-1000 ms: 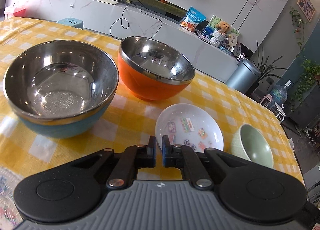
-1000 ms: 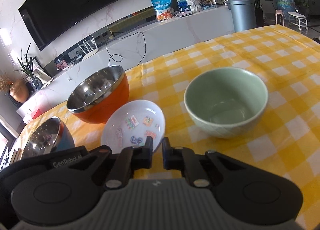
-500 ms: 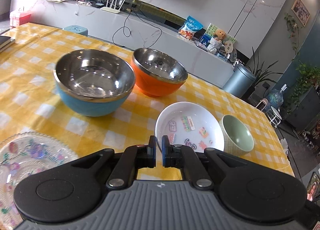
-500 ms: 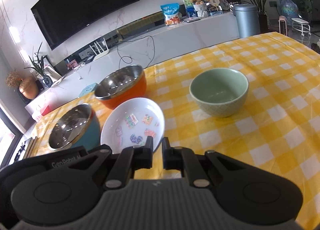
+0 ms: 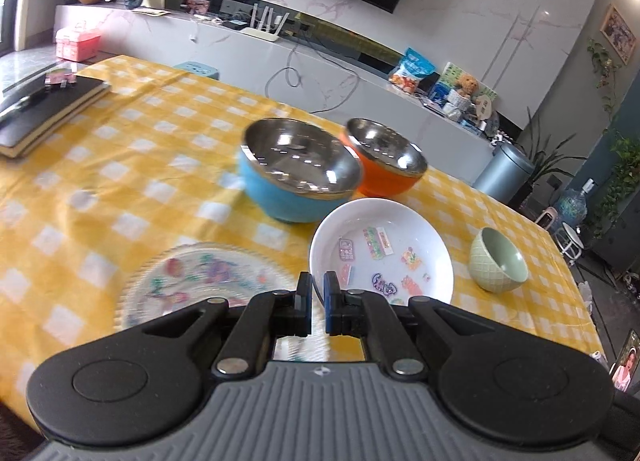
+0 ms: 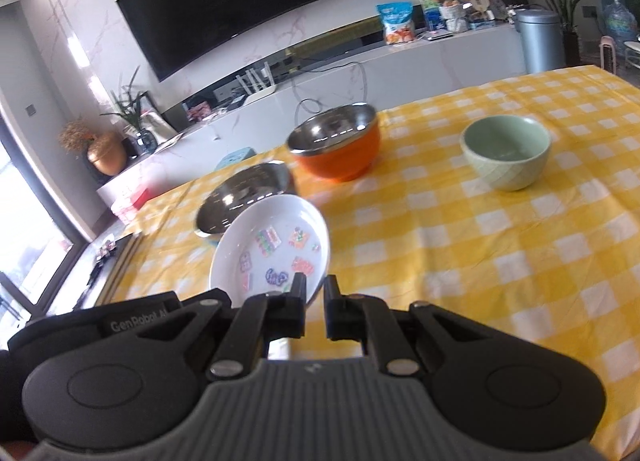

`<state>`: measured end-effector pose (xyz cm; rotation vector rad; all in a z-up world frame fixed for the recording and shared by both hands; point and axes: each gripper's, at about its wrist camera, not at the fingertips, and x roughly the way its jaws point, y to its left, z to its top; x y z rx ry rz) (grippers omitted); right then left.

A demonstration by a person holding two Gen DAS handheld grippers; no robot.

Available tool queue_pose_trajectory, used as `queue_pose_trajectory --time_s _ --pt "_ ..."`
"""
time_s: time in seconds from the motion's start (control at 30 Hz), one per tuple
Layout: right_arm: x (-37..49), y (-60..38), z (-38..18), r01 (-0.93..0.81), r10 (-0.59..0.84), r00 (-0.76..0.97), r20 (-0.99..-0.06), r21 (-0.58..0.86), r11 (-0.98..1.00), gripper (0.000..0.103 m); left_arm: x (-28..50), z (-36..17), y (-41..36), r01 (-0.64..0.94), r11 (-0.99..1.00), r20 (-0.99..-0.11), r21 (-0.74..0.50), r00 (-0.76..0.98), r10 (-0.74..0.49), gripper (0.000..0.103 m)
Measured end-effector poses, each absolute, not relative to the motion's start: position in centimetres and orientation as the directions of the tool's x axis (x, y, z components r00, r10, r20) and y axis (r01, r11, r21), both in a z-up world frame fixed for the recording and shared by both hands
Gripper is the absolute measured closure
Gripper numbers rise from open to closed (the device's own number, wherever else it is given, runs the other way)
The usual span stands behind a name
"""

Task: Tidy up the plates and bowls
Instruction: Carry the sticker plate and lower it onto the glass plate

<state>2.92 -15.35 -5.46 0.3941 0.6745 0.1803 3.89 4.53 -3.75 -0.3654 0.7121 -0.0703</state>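
Yellow checked tablecloth (image 5: 132, 165) below; my left gripper (image 5: 316, 297) and right gripper (image 6: 314, 297) both pinch the white sticker-decorated dish's (image 5: 382, 245) rim, lifted.

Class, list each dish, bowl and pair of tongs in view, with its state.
Dish: lifted, tilted, held at rim.
Left tongs: shut on dish.
Right tongs: shut on dish.
Blue bowl: upright, empty.
Orange bowl: upright, empty.
Green bowl: upright, empty.
Glass plate: flat, empty.
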Motion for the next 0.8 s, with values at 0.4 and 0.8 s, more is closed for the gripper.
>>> queue_pose_trajectory --time_s 0.4,0.8 --pt "2.3 -9.5 -7.2 -0.139 0.439 0.639 -0.632 0.467 0.873 0.098 1.6 -6.0 10.9 -0.241 0.902 -0.726 -0.360 0.679 -0.108 0.097" --pt "3.5 -9.4 -8.9 -0.078 0.449 0.587 -0.674 0.504 0.860 0.098 1.6 -7.6 11.6 -0.241 0.891 -0.740 -0.385 0.658 -0.142 0.097"
